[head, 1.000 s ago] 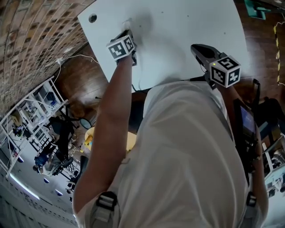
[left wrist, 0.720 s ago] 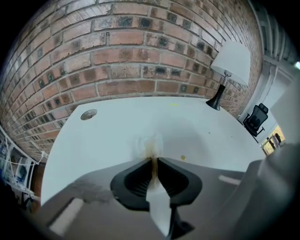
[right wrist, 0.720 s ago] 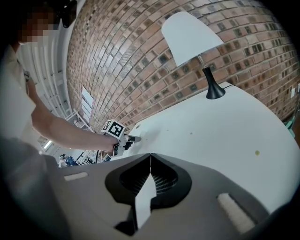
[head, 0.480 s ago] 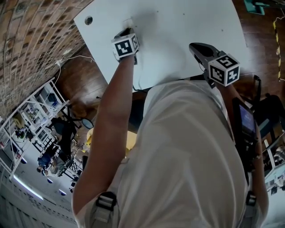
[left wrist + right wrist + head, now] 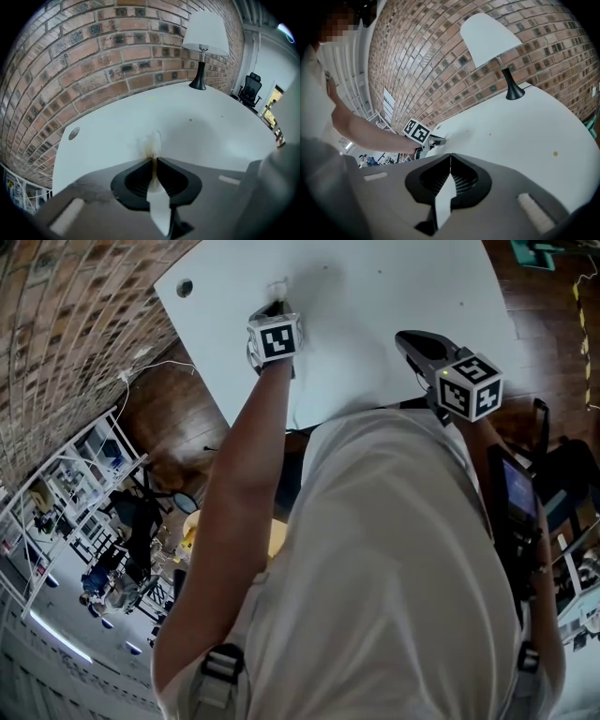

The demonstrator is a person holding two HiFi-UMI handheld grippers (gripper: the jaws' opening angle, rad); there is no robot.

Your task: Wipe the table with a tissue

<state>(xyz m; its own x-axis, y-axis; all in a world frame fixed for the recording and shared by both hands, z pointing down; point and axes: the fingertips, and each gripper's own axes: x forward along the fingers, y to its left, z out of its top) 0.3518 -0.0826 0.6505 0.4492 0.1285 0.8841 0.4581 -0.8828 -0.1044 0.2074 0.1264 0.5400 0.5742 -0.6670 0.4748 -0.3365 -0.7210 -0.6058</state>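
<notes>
A white tissue (image 5: 151, 144) with a brownish stain is pinched between the jaws of my left gripper (image 5: 154, 161); its crumpled end rests on the white table (image 5: 117, 136). The jaws are closing on it. In the head view the left gripper (image 5: 272, 307) points steeply down near the table's left edge, with the tissue (image 5: 277, 287) sticking out past it. My right gripper (image 5: 408, 337) hovers over the table's near right part, its jaws shut and empty (image 5: 450, 157). From the right gripper view the left gripper (image 5: 440, 139) shows at the table's left edge.
A lamp (image 5: 204, 42) with a white shade stands at the table's far end by the brick wall. A round cable hole (image 5: 185, 287) sits near the left corner. Small specks (image 5: 555, 153) dot the tabletop. An office chair (image 5: 249, 89) stands beyond the table.
My left gripper has slid a little to the right along the table with the tissue and rolled at the wrist. The right gripper has stayed put.
</notes>
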